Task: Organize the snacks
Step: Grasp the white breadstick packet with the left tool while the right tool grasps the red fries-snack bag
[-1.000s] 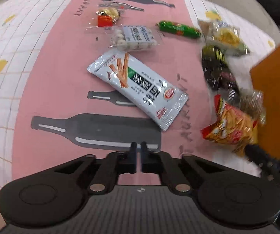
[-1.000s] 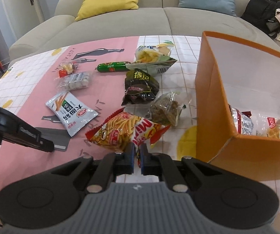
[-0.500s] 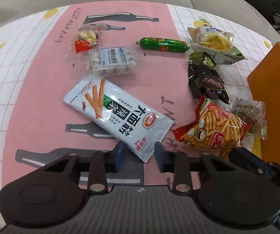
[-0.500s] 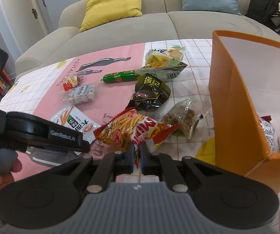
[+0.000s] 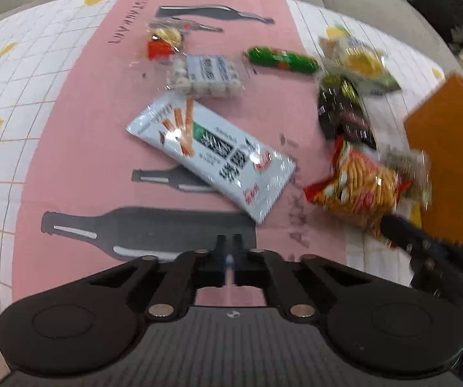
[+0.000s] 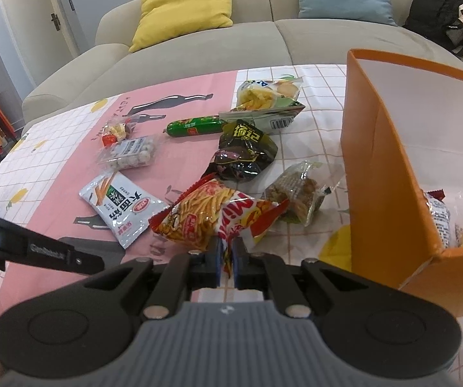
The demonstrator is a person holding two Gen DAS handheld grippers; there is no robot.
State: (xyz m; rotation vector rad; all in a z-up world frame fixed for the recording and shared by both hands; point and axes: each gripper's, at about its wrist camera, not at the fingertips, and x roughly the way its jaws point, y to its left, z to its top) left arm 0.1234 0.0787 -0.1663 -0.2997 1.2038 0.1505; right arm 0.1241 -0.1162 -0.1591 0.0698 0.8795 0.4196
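My right gripper is shut on the near edge of a red and yellow chip bag, lifted off the table; the bag also shows in the left wrist view. An orange box stands to its right with several snack packs inside. My left gripper is shut and empty, hovering over the pink cloth just short of a white stick-snack pack. A clear pack of white balls, a green sausage, a black bag and a yellow-green bag lie further off.
A small candy pack lies at the far left of the pink tablecloth. A brown clear packet lies beside the box. A grey sofa with a yellow and a blue cushion stands behind the table.
My left gripper has closed from open and drawn back from the white pack. My right gripper still holds the chip bag, slightly higher and nearer the box.
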